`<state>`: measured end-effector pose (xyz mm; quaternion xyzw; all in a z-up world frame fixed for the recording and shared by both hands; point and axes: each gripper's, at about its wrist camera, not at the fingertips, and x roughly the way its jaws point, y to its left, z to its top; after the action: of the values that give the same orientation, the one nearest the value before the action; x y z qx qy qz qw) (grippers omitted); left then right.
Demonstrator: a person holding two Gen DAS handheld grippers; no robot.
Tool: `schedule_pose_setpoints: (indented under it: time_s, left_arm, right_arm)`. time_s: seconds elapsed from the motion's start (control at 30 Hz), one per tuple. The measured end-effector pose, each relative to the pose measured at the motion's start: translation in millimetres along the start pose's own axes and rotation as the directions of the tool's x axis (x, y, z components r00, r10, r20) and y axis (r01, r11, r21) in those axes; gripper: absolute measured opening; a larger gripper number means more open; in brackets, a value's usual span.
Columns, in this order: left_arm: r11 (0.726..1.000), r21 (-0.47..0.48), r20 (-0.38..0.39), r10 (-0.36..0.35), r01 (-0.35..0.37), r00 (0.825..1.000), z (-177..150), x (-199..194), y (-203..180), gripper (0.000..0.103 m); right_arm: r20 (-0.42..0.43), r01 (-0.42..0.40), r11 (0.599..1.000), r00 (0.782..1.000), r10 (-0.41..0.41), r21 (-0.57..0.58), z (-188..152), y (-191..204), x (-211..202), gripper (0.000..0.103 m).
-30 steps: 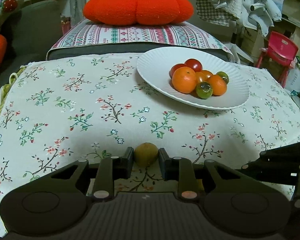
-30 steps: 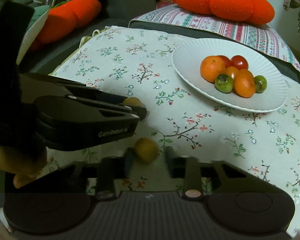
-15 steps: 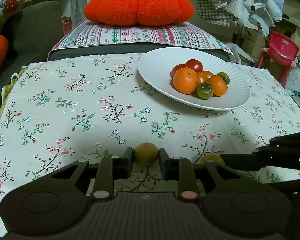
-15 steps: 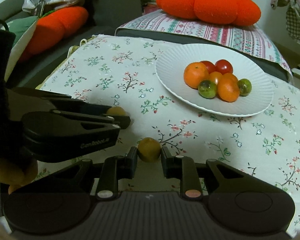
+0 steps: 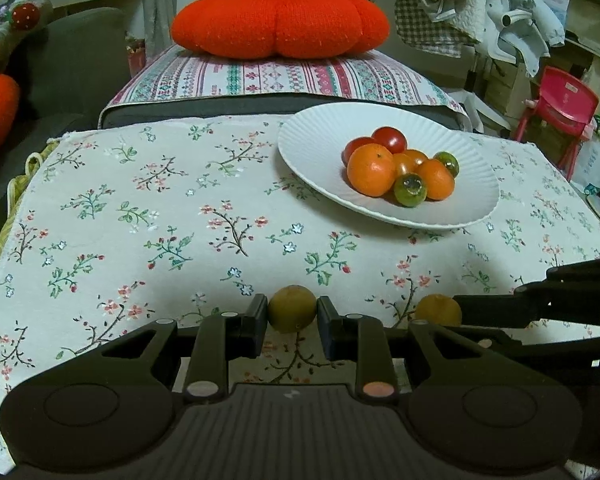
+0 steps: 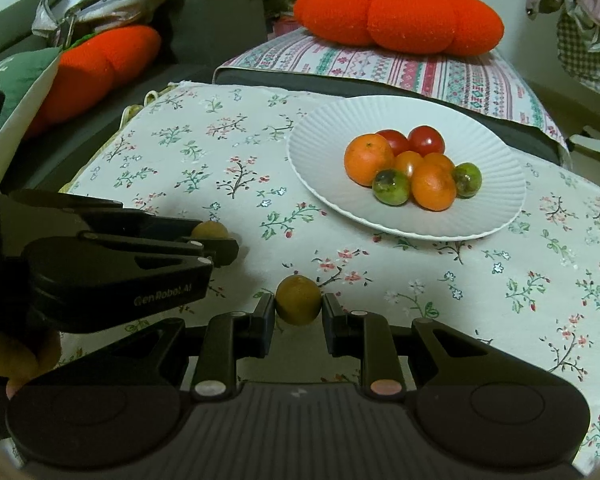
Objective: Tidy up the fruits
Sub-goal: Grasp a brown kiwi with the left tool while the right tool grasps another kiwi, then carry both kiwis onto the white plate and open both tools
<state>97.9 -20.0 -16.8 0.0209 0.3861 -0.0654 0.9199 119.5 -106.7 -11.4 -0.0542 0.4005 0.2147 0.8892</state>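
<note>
With each gripper, left (image 5: 292,312) and right (image 6: 298,304), pinching a round fruit near the tablecloth's (image 5: 180,216) front edge, we risk one squirting loose and rolling off.

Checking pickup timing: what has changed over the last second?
The right gripper came in and closed on its yellow-brown fruit, blurred and loose a second ago. The left gripper kept its own fruit clamped. The plate and its fruit pile stayed put.
</note>
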Motion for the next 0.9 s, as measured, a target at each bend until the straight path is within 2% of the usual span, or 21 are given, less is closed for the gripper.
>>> schedule_pose_setpoints:
  time_s: [0.5, 0.67, 0.9]
  left_arm:
    - [0.998, -0.041, 0.073, -0.044, 0.047, 0.996, 17.9, -10.9, 4.6, 0.006]
    - [0.99, -0.086, 0.074, -0.107, 0.114, 0.991, 24.7, -10.2, 7.4, 0.006]
    - [0.99, -0.073, 0.11, -0.109, 0.118, 0.988, 31.1, -9.7, 6.9, 0.006]
  right_arm:
    - [0.079, 0.041, 0.992, 0.996, -0.05, 0.118, 9.2, -23.6, -13.9, 0.023]
    - [0.112, 0.037, 0.988, 0.992, -0.054, 0.147, 12.9, -34.1, -20.1, 0.023]
    - [0.141, 0.032, 0.978, 0.988, -0.062, 0.204, 15.9, -52.4, -26.4, 0.023]
